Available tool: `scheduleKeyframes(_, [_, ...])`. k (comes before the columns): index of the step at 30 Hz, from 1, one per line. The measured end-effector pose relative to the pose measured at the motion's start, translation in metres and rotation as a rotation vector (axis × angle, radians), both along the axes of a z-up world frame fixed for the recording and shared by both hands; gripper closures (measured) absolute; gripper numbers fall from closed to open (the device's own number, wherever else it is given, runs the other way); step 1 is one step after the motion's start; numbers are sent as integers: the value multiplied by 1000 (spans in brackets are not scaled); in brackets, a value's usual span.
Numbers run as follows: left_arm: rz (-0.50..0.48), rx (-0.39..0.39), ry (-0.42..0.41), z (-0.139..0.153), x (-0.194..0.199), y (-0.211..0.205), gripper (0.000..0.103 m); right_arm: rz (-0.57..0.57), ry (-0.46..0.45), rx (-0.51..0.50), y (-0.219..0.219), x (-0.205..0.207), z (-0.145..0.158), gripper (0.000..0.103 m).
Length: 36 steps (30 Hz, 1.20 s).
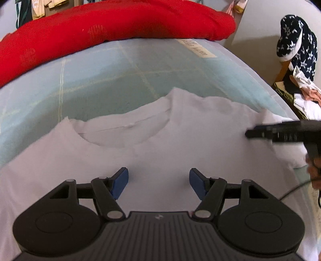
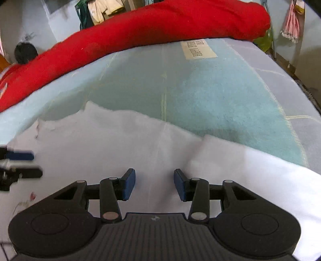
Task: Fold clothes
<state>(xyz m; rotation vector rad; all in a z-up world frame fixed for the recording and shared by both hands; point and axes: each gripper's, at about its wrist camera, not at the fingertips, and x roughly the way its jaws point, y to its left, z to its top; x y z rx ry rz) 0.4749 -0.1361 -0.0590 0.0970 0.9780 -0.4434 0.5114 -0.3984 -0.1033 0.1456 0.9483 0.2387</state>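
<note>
A white cotton T-shirt [image 1: 180,140] lay spread flat on a pale blue-green towelling sheet [image 1: 112,80] crossed by faint yellowish lines, its round neckline facing away from the left wrist camera and its far edge slightly rumpled. The left gripper [image 1: 158,180], with blue pads on black linkage arms, hung just above the shirt's chest with its jaws spread wide and nothing between them. The right gripper [image 2: 154,183] was likewise parted and empty, poised over the shirt's shoulder and sleeve area, where a soft crease [image 2: 197,146] rose in the cloth. In the left view the right gripper showed from the side as a blurred black shape over the shirt's right edge, with part of a hand [image 1: 315,172] behind it. A long red bolster-like cushion [image 1: 112,26] with small pale motifs ran along the far edge of the sheet, and a cream rectangular label with dark lettering [image 2: 197,49] sat on the sheet near it. Beyond the surface, the room had pale walls; a navy garment with white star-like prints [image 1: 299,40] was draped at the right above a heap of pink and white clothes [image 1: 307,88], and more clothing [image 2: 102,12] hung in the background.
</note>
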Motion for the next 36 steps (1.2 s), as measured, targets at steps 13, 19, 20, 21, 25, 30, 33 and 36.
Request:
scheduleKeyframes(13, [57, 39, -140, 20, 13, 40, 31, -18, -99, -120, 44, 37, 15, 45])
scheduleKeyframes(19, [171, 100, -72, -9, -3, 77, 29, -33, -153, -194, 71, 32, 23, 44])
scheduleKeyframes(20, [169, 98, -75, -10, -1, 79, 28, -48, -159, -187, 72, 40, 26, 44])
scheduleKeyframes(21, [173, 106, -79, -9, 2, 80, 28, -60, -165, -181, 73, 47, 29, 44])
scheduleKeyframes(25, [218, 90, -83, -7, 5, 89, 30, -5, -119, -71, 83, 33, 45, 44])
scheduleKeyframes(30, [233, 53, -60, -13, 6, 96, 28, -1, -60, -77, 102, 53, 12, 42])
scheduleKeyframes(33, [225, 51, -56, -12, 8, 97, 28, -41, -109, -52, 96, 74, 12, 36])
scheduleKeyframes(36, [222, 42, -54, -11, 7, 101, 28, -70, -117, -34, 85, 46, 39, 36])
